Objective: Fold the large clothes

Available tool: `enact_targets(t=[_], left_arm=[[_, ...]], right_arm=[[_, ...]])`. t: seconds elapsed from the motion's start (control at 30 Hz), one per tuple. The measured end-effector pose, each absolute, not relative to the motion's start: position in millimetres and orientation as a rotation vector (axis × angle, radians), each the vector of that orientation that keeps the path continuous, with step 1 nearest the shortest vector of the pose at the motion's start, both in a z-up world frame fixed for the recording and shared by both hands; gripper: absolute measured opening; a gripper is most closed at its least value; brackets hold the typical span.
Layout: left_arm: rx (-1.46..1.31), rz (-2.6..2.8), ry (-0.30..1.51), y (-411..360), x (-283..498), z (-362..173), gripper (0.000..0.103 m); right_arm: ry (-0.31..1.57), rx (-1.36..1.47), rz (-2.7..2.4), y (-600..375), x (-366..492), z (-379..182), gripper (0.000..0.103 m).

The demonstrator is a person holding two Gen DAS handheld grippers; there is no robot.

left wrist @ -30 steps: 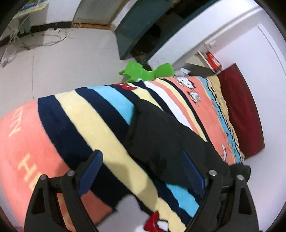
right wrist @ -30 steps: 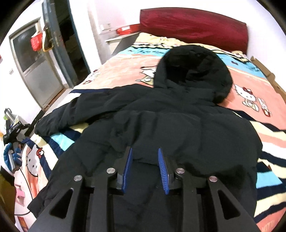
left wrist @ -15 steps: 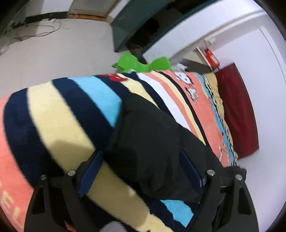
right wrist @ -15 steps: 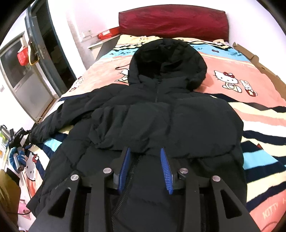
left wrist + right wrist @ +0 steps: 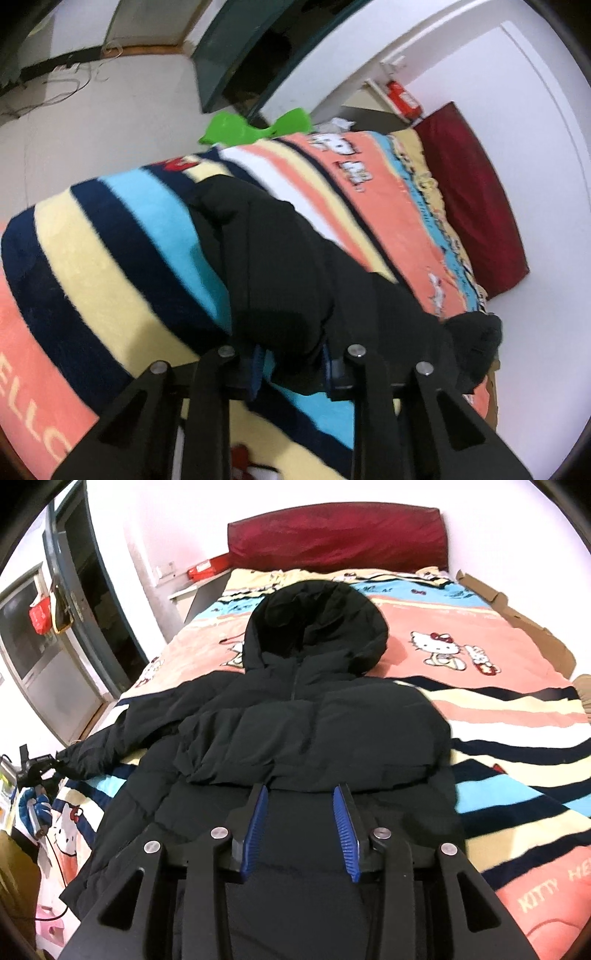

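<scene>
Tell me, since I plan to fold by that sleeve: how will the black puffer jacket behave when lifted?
The black puffer jacket will probably sag limply; its sleeve already bunches between the left gripper jaws. Its quilted bulk suggests it is light but springy. The smooth shell might slip.

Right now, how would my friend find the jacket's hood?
Find the striped cartoon-cat blanket covering the bed. A black puffy jacket lies on it. Its hood is the round black part nearest the dark red headboard.
</scene>
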State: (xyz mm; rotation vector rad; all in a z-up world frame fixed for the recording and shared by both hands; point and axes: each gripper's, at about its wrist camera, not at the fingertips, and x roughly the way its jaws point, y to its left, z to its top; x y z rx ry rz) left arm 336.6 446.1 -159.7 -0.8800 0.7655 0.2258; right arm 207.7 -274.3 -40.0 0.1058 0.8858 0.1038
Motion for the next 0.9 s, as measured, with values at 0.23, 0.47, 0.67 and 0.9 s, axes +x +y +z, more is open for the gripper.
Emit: enact_targets(t=[0.23,0.47,0.67,0.9], left_arm=[[-0.790,0.113,0.704,387.3,337.6,-85.9,0.019],[-0.667,-0.022,0.657,292.2,343.3,-7.1,0.018],[-0.581,-0.119,0.660,195.8,357.7,33.1,0.017],[-0.460,-0.221,0.725,57.0,373.1,40.7,0.017]], right_arm=[[0.862,0.072,0.027,-305.9,176.8,-23.9,0.042],[0.817,0.099,-0.028,-352.6,146.8,-12.4,0.044],[0.789,0.092,-0.097,-393.8,130.8,-2.1,0.046],[0.742,0.088,-0.183,-437.8,122.7,9.2,0.052]])
